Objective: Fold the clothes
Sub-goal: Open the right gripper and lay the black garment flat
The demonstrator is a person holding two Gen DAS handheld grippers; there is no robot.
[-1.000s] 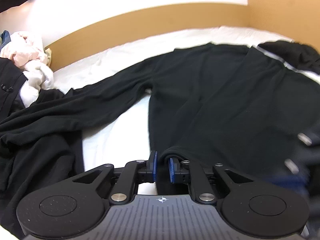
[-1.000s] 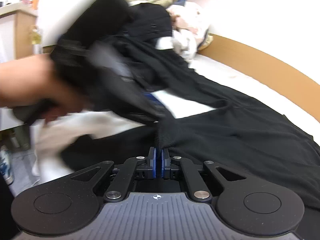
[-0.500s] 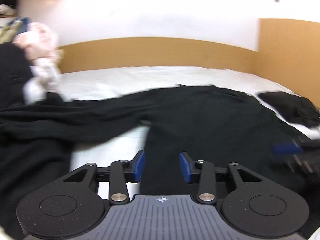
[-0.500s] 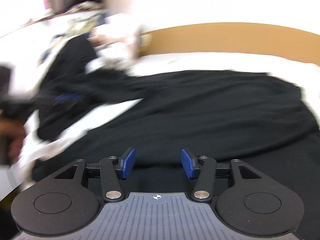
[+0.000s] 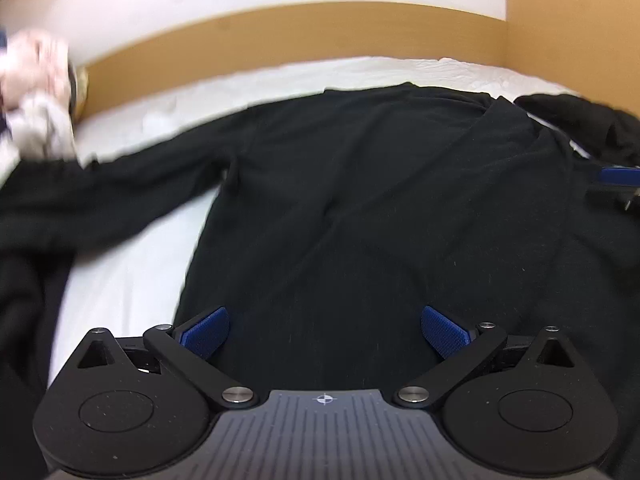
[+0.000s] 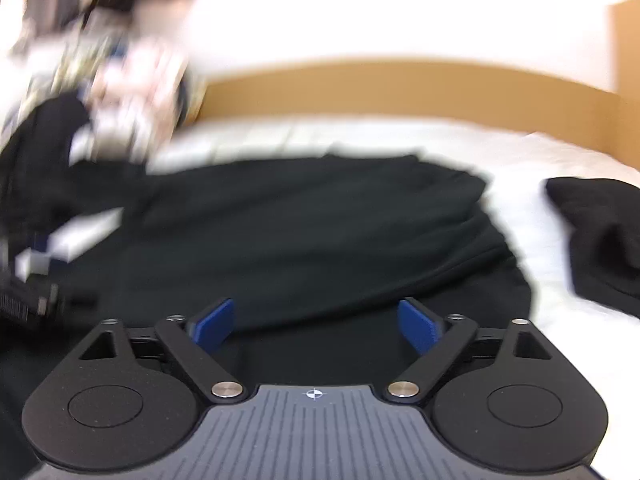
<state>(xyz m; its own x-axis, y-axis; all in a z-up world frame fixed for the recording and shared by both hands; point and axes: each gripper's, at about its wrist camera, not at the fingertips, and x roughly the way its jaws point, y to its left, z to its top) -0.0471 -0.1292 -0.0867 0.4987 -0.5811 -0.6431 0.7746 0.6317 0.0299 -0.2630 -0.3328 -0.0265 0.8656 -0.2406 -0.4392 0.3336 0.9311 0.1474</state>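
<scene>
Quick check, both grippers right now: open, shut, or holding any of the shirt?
Left gripper: jaws opening, wide apart, holding nothing; black shirt lies flat beneath.
Right gripper: jaws opening, wide apart, holding nothing; pads clear of the shirt.

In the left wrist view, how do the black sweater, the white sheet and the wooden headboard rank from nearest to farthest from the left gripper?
1. Black sweater: spread flat directly under and ahead of the left gripper, whose jaws are opening.
2. White sheet: bare patch to the left, beside the sweater.
3. Wooden headboard: along the far edge, behind everything.
</scene>
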